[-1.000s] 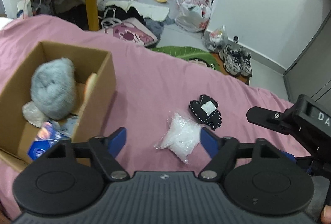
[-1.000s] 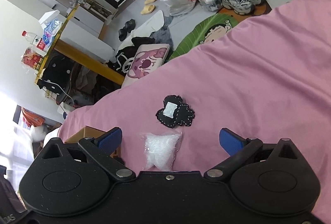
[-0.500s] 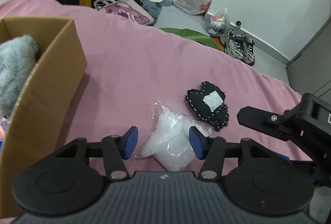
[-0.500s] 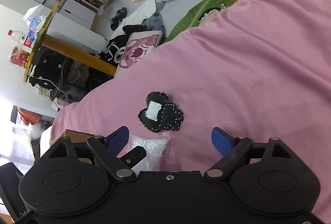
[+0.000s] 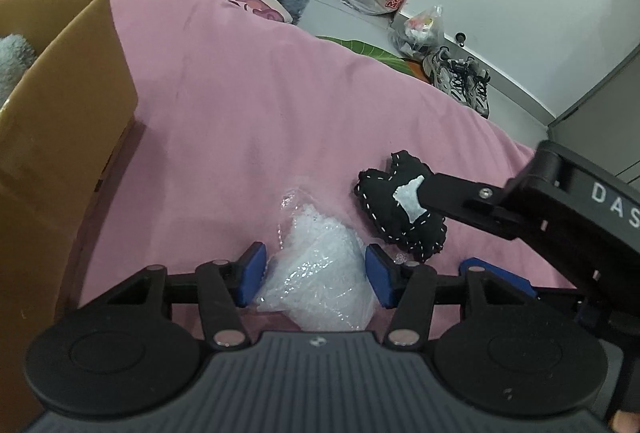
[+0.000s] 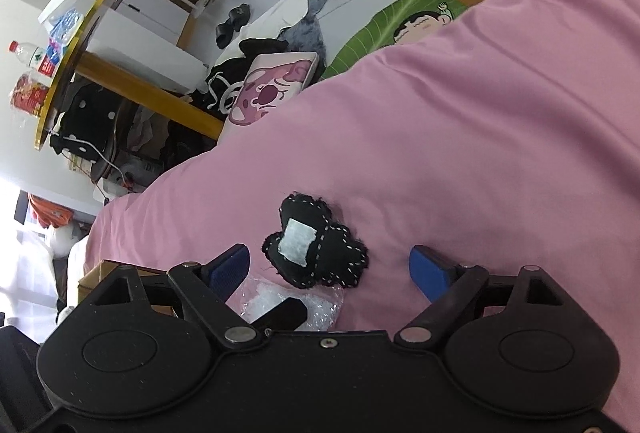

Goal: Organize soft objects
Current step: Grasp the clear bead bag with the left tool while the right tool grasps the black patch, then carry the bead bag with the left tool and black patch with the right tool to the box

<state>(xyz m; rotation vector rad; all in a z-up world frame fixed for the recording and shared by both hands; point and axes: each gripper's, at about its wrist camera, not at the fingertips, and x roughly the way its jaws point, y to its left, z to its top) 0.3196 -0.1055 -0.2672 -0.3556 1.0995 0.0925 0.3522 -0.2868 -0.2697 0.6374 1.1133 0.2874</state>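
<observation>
The bed (image 5: 280, 105), spread with a pink cover, carries everything here. On its left stands 1 cardboard box (image 5: 60, 121), open-topped so soft things can be dropped in; 1 grey fluffy item (image 5: 12, 61) already shows at its edge. Out on the cover lie 2 loose pieces, side by side and just touching: 1 clear plastic bag of white stuffing (image 5: 320, 273) and 1 black stitched cushion (image 6: 316, 253) with a white patch.

The left gripper (image 5: 316, 275) is low over the bag, its 2 blue fingers (image 5: 252, 273) spread to either side and close against the plastic, not yet clenched; it looks like the approach to a pinch. The right gripper (image 6: 330, 267) hovers over the cushion with fingers (image 6: 430, 267) wide and released, holding nothing. Each tool seems matched to the piece nearer it, so that both could go to the box.
</observation>
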